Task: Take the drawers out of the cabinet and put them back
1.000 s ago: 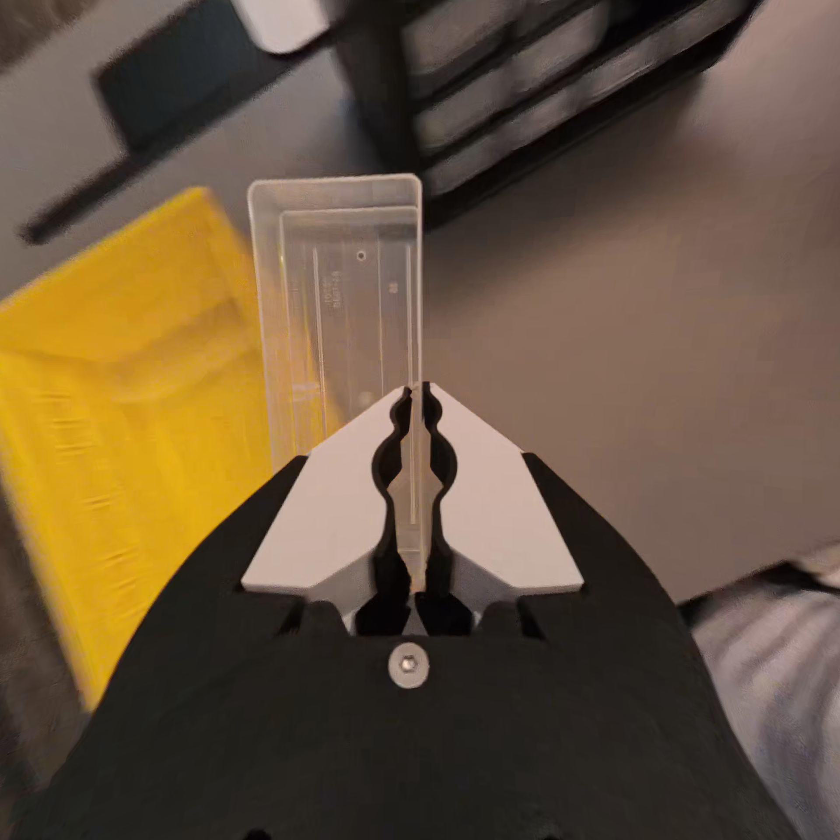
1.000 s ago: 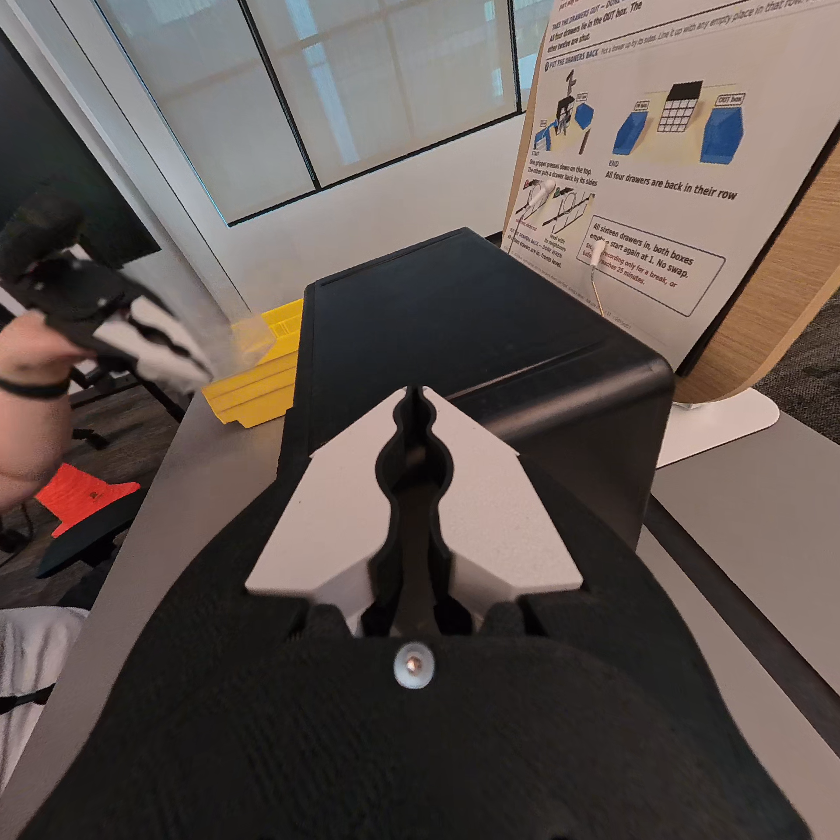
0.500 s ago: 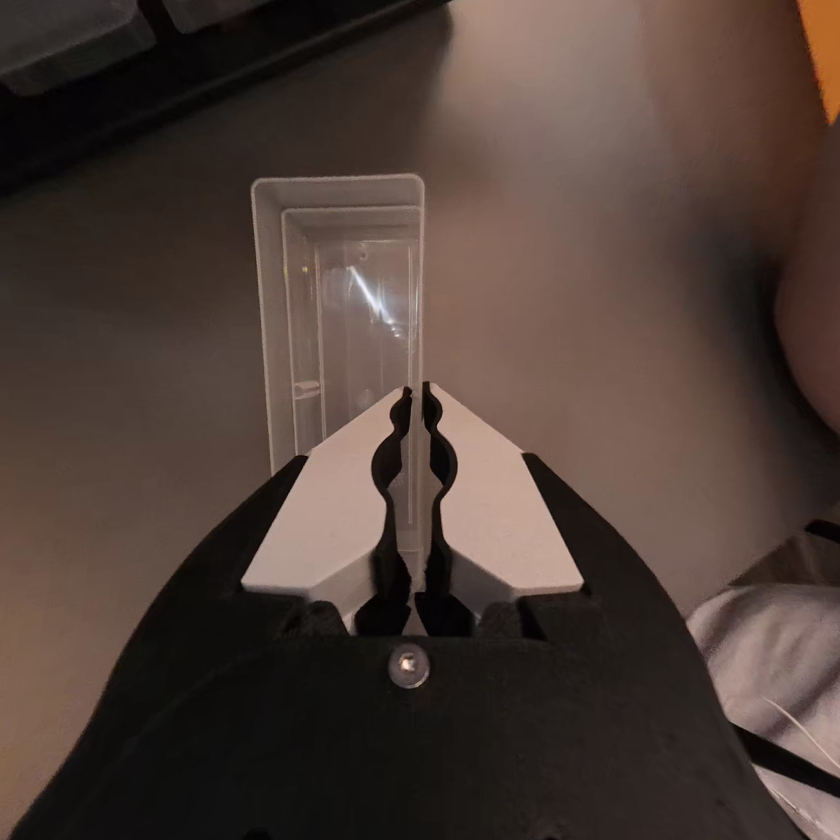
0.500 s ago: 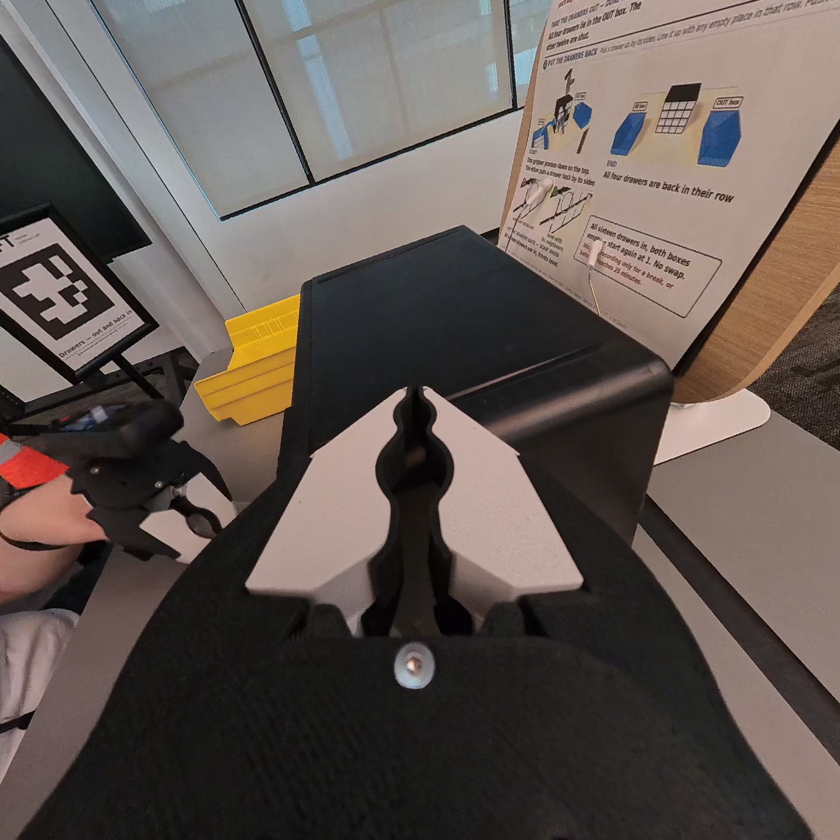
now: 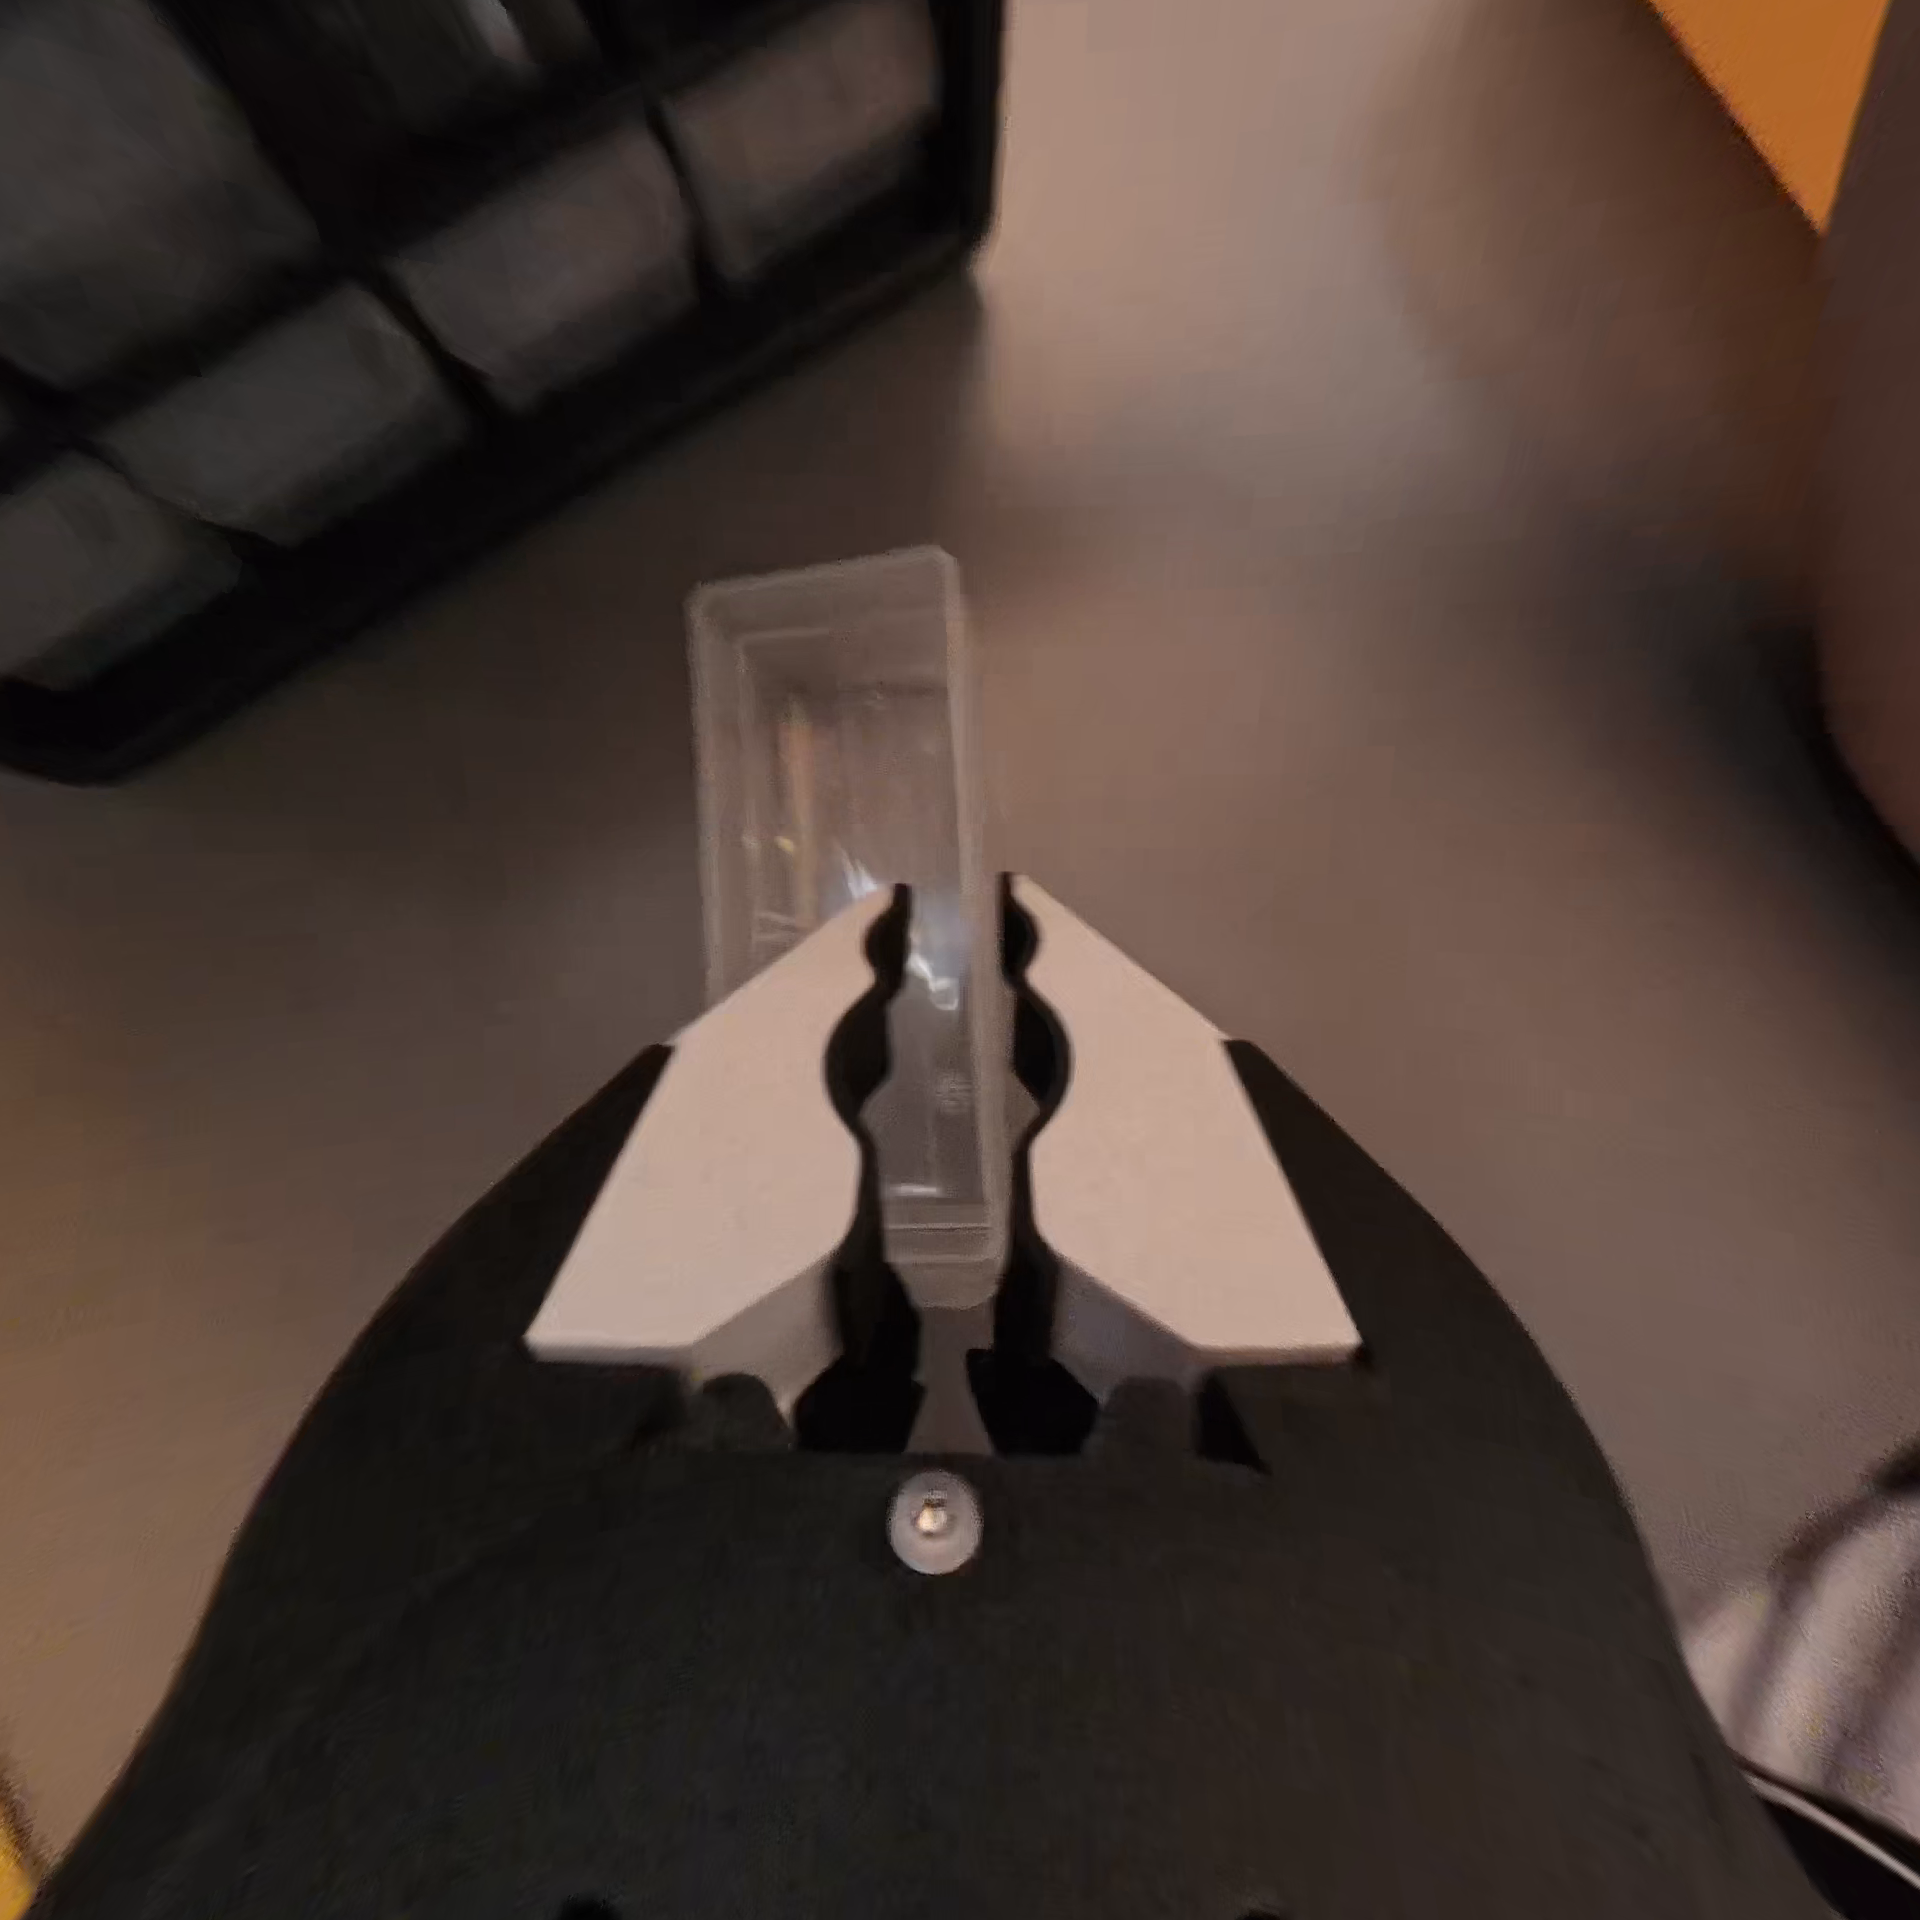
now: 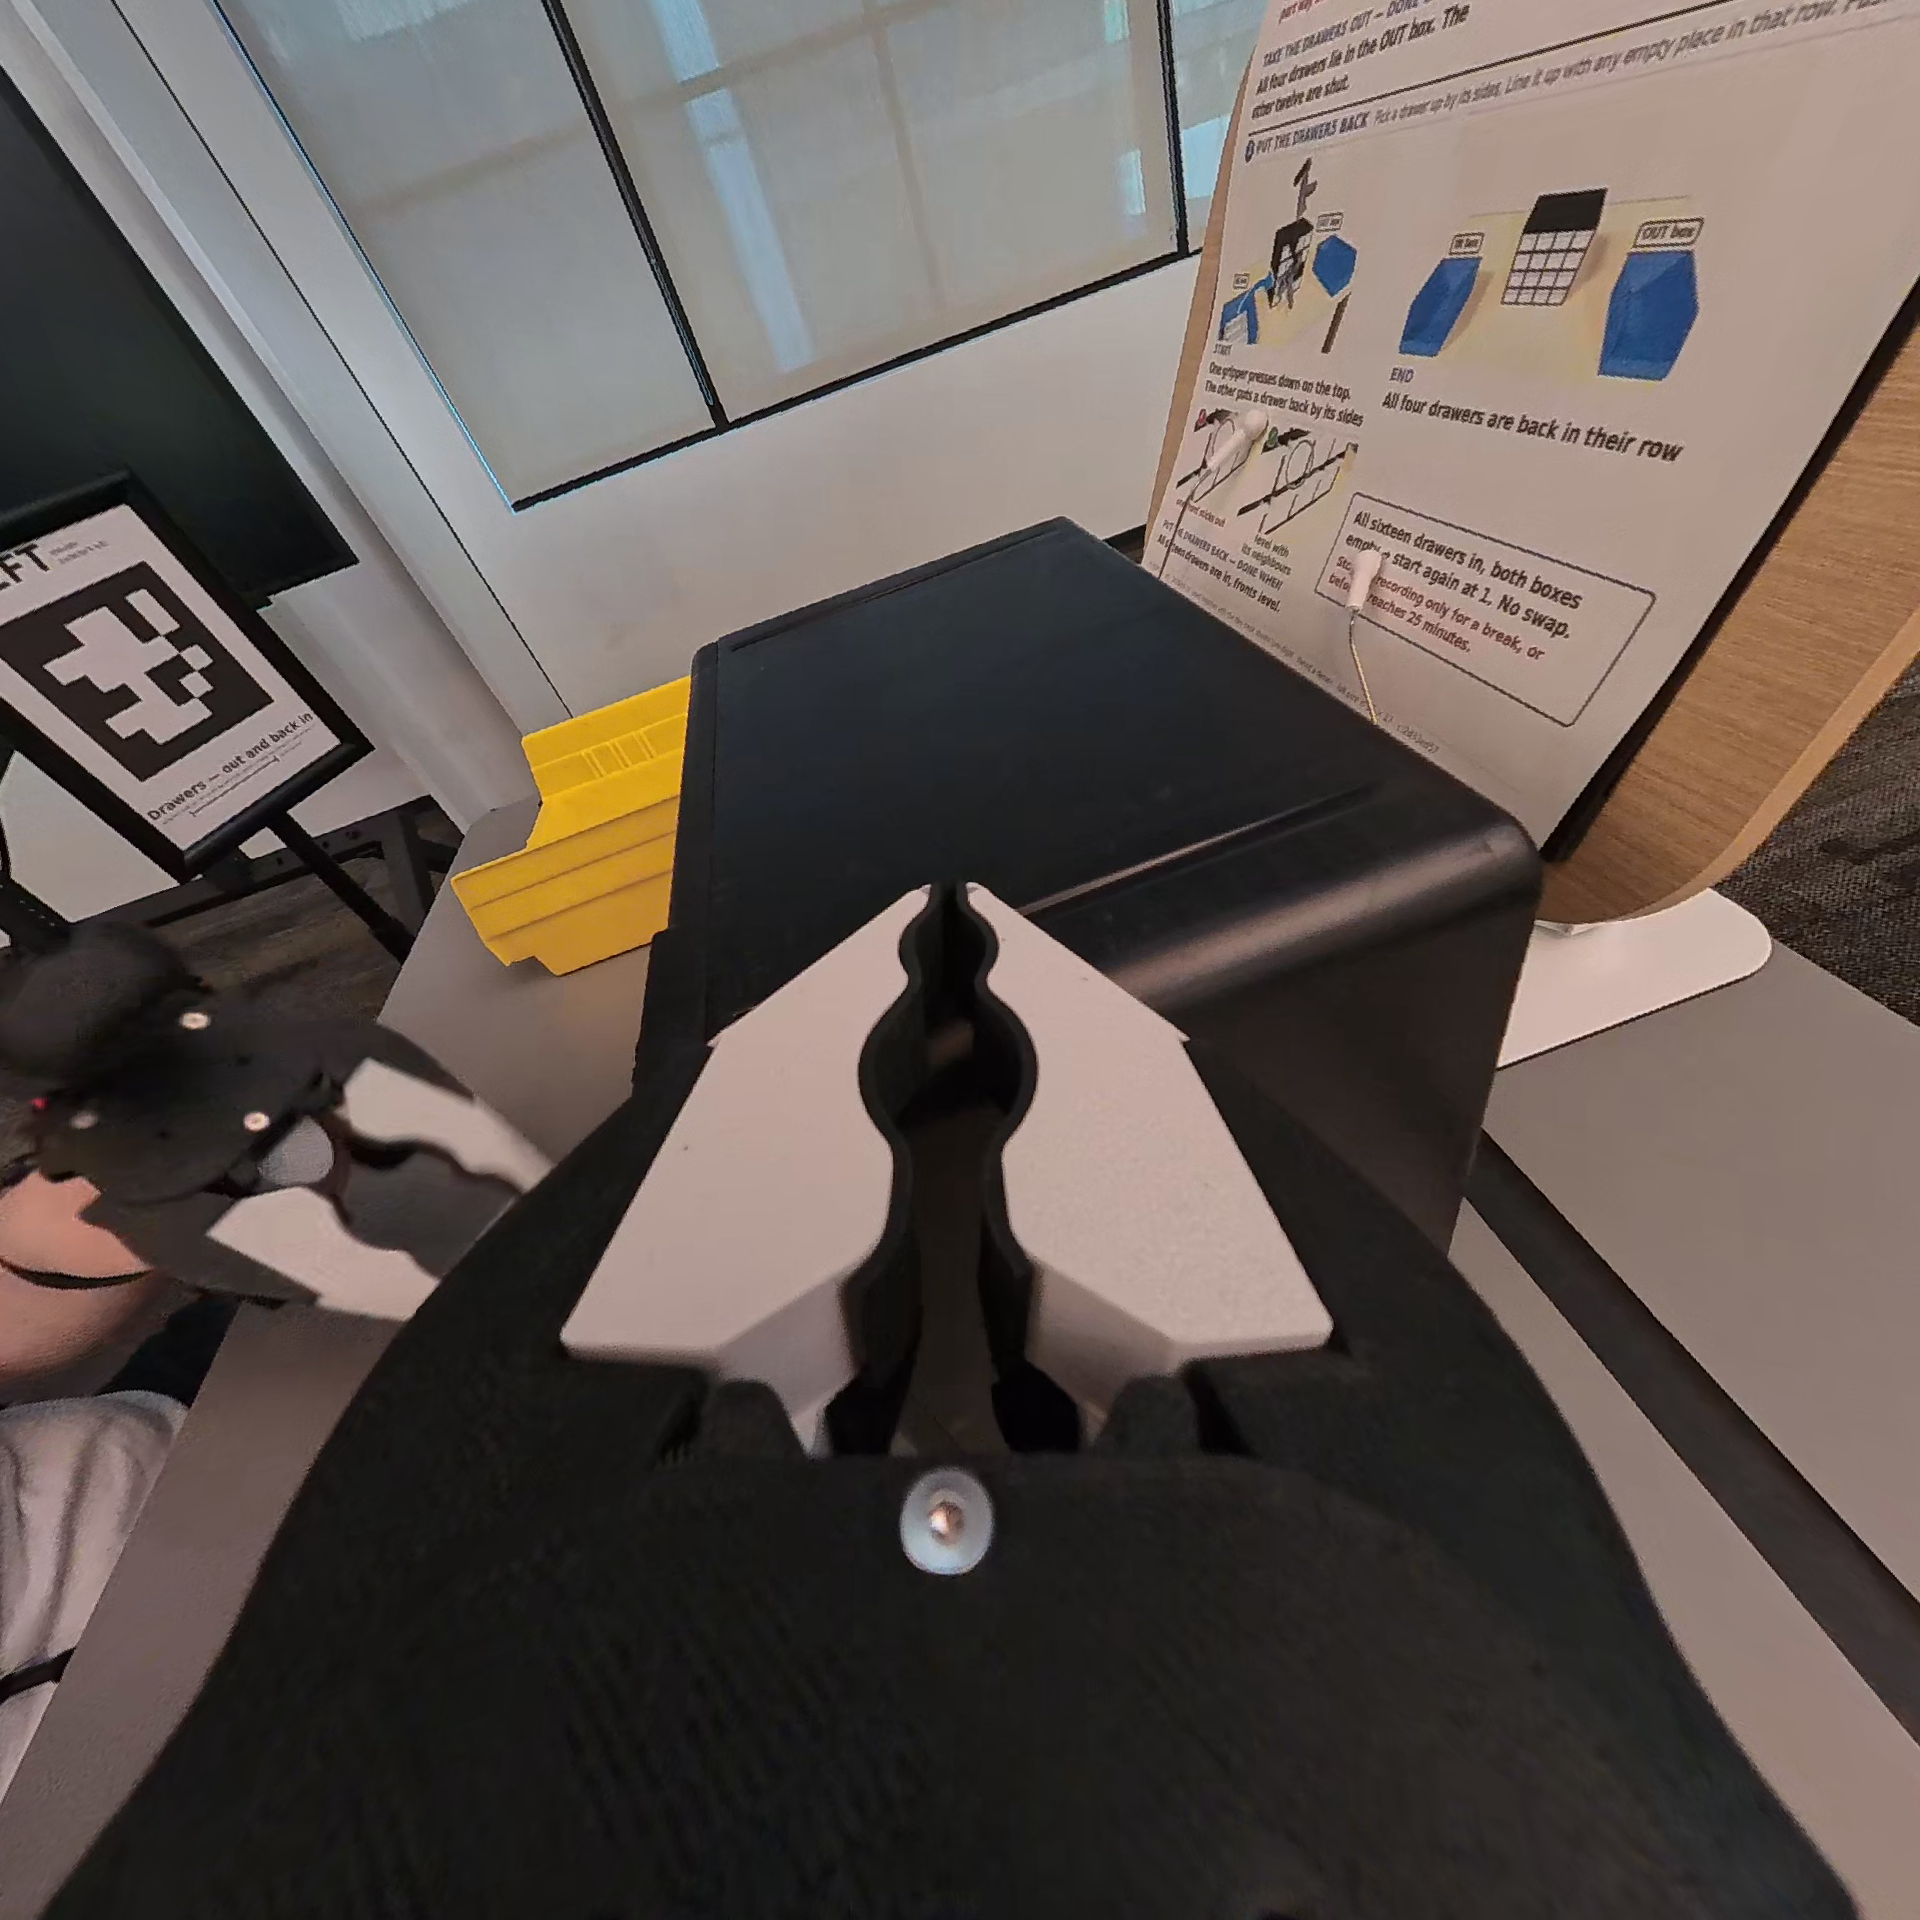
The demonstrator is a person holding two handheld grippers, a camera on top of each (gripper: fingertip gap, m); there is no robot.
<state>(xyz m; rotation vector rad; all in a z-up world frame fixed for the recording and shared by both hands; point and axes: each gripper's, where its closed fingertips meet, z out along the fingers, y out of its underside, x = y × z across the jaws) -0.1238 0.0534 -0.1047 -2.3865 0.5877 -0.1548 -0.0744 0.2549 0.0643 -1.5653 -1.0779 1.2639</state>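
Observation:
A clear plastic drawer point(image 5: 831, 748) lies on the grey table point(image 5: 1351, 520), open side up, in front of the black cabinet point(image 5: 312, 312), whose front is filled with closed drawers. My left gripper point(image 5: 953, 909) hovers over the drawer's near end. Its jaws stand a little apart and the drawer's right wall is loose between them. It also shows at the left of the right wrist view point(image 6: 457, 1226), low over the table. My right gripper point(image 6: 948, 891) is shut and empty, its tips over the near edge of the cabinet's top point(image 6: 1039, 748).
A yellow bin point(image 6: 592, 831) sits on the table behind the cabinet's left side. A printed instruction board point(image 6: 1507, 364) stands to the cabinet's right. A marker sign on an easel point(image 6: 145, 675) stands off the table at left. A person's arm point(image 5: 1870, 520) is at the right. The left gripper's tips are roughly 25 cm from the right gripper's. Measured from the fingertips, the black cabinet point(image 5: 312, 312) is 12 cm or so from the left gripper and 20 cm from the right.
My left gripper carried the drawer from over the yellow bin down in front of the cabinet, then opened its jaws and let it go. The right gripper has not moved.

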